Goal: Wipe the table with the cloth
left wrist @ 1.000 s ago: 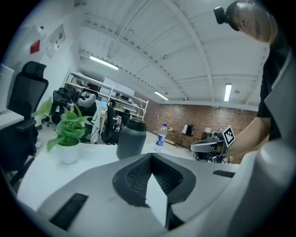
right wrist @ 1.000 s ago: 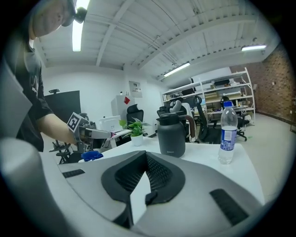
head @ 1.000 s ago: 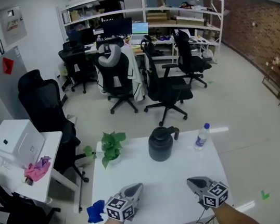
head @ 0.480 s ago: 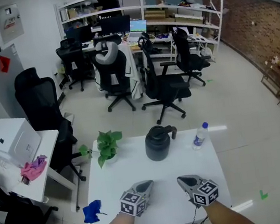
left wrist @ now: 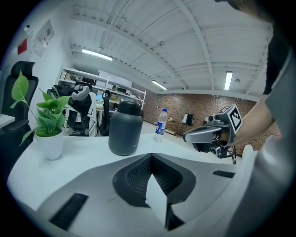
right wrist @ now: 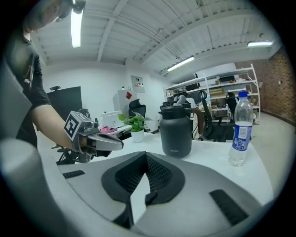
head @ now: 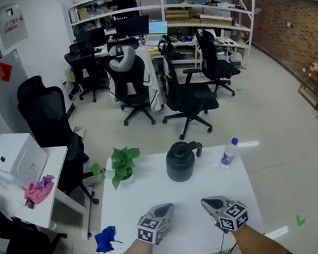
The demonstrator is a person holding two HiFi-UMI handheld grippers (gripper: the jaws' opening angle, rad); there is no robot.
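I read this as the very start of the job: nothing is being wiped yet and the cloth has not been picked up. The left gripper (head: 164, 210) and the right gripper (head: 208, 203) hover side by side, close together, over the near middle of the white counter (head: 181, 193). Both point away from me. In each gripper's own view the jaws are pressed together with nothing between them, so both are empty.

The blue cloth (head: 106, 238) lies bunched at the near left corner of the counter, to the left of the left gripper and clear of it (I cannot tell whether part of it hangs over the edge). At the far side stand a potted plant (head: 122, 164), a black jug (head: 181, 162) and a water bottle (head: 228, 154), well apart from both grippers.

The step in hand, as I judge it, is fetching the cloth. The left gripper is the nearer one, so I would swing it left and back toward that corner. There I would spread its jaws, come down over the bunched fabric and close on a thick fold. The cloth is soft and sits right at the edge, so a shallow pinch may push it off the counter. Wiping should then stay in the open middle, short of the jug, bottle and plant.
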